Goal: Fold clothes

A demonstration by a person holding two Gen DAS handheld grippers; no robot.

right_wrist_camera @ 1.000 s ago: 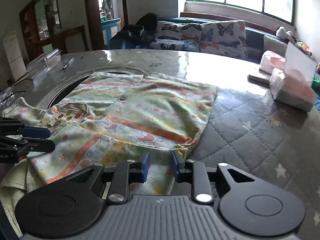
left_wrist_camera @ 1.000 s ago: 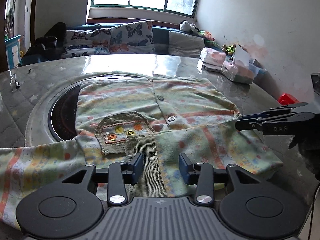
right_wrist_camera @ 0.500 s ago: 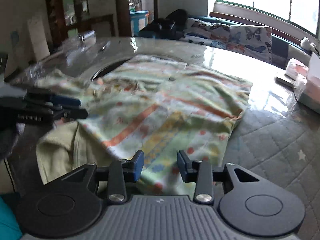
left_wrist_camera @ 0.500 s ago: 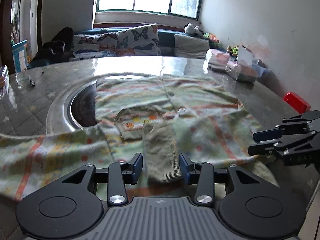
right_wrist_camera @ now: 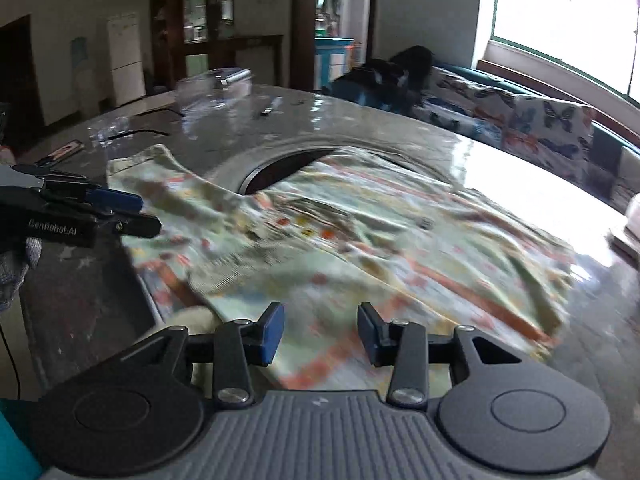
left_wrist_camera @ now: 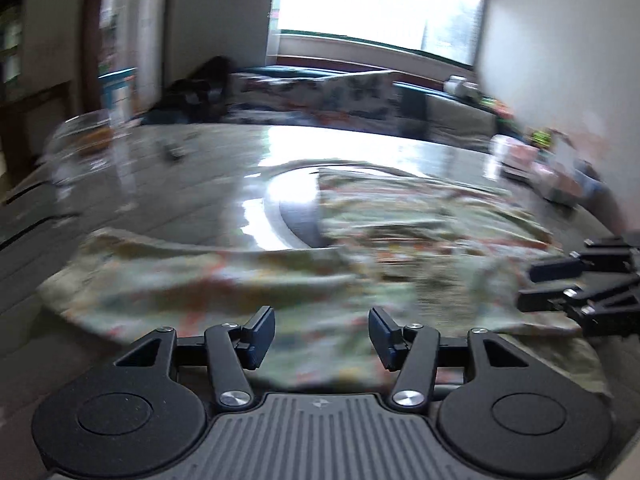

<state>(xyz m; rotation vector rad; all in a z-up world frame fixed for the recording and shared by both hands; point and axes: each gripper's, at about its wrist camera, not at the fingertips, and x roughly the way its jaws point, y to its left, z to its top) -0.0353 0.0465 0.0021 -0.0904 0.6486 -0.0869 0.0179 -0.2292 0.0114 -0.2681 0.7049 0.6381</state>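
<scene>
A pale green child's cardigan [right_wrist_camera: 400,248] with orange stripes and a small pocket lies spread on the round table, one sleeve [left_wrist_camera: 168,276] stretched out to the left. It shows blurred in the left wrist view. My left gripper [left_wrist_camera: 322,338] is open and empty, just above the near hem. My right gripper [right_wrist_camera: 320,332] is open and empty over the near edge of the cardigan. The right gripper also shows at the right of the left wrist view [left_wrist_camera: 560,284], and the left gripper at the left of the right wrist view [right_wrist_camera: 120,216].
The grey table [right_wrist_camera: 600,320] has a round dark inset [right_wrist_camera: 276,168] partly under the cardigan. A clear plastic box [right_wrist_camera: 216,88] and small items [right_wrist_camera: 268,108] sit at the far left. Boxes [left_wrist_camera: 556,180] stand at the far right. A sofa with butterfly cushions [right_wrist_camera: 540,120] runs behind.
Both grippers have swung left and drawn back toward the near table edge; both views are blurred by motion. The cardigan's left sleeve is more in view. Both stay open and empty.
</scene>
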